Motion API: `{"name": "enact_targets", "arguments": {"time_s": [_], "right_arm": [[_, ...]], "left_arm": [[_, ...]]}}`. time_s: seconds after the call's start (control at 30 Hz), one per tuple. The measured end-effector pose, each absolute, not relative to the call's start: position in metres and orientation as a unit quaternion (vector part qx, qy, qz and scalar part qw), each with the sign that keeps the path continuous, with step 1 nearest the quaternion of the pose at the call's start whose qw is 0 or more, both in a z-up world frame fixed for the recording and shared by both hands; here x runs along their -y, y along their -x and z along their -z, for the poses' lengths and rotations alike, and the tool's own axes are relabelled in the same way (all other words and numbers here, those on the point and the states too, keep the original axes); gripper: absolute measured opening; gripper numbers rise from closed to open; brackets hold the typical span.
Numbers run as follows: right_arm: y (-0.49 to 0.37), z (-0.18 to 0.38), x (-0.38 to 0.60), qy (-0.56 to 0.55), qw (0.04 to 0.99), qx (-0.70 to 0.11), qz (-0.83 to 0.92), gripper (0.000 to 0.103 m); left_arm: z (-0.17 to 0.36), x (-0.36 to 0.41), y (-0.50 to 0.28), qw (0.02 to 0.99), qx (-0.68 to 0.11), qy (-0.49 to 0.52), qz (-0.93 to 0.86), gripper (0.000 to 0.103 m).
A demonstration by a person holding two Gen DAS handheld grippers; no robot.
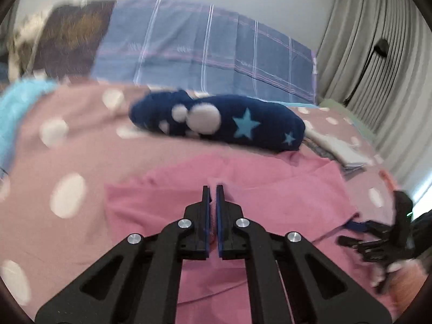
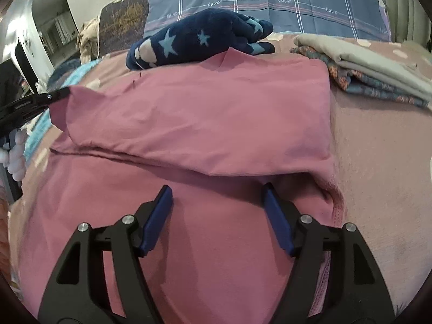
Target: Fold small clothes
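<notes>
Pink garment (image 2: 205, 113) lies on the dotted bedspread (image 2: 378, 162), its long fold running left to right, the upper half doubled over. "Love" repeats along the checked pillow (image 2: 297, 0), readable only from the right wrist. Left gripper (image 1: 213, 189) is clenched on the garment's corner; right gripper (image 2: 217, 189) hangs released above the cloth. Only the right view clearly shows the folded stack (image 2: 378, 73).
</notes>
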State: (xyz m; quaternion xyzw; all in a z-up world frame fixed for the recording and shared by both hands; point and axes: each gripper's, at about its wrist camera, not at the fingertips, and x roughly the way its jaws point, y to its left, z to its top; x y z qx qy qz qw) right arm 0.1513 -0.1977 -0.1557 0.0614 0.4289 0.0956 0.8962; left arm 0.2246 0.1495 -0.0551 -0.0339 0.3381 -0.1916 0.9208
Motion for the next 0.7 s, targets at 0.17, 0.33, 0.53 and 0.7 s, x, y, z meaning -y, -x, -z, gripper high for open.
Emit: {"name": "enact_targets", "arguments": {"time_s": [0.17, 0.33, 0.53, 0.7], "right_arm": [[-0.153, 0.155, 0.192, -0.046, 0.897, -0.43, -0.091, 0.071], [-0.152, 0.155, 0.195, -0.053, 0.897, -0.429, -0.095, 0.072], [-0.151, 0.155, 0.195, -0.055, 0.897, -0.429, -0.096, 0.072], [-0.15, 0.155, 0.198, -0.063, 0.897, -0.426, -0.1, 0.072]], "left_arm": [[0.095, -0.165, -0.242, 0.908, -0.412, -0.055, 0.04, 0.008], [0.095, -0.176, -0.216, 0.91, -0.409, -0.018, 0.073, 0.024], [0.119, -0.129, -0.201, 0.89, -0.422, -0.156, 0.077, 0.046], [0.1, -0.118, -0.185, 0.911, -0.378, -0.152, 0.062, 0.048]]}}
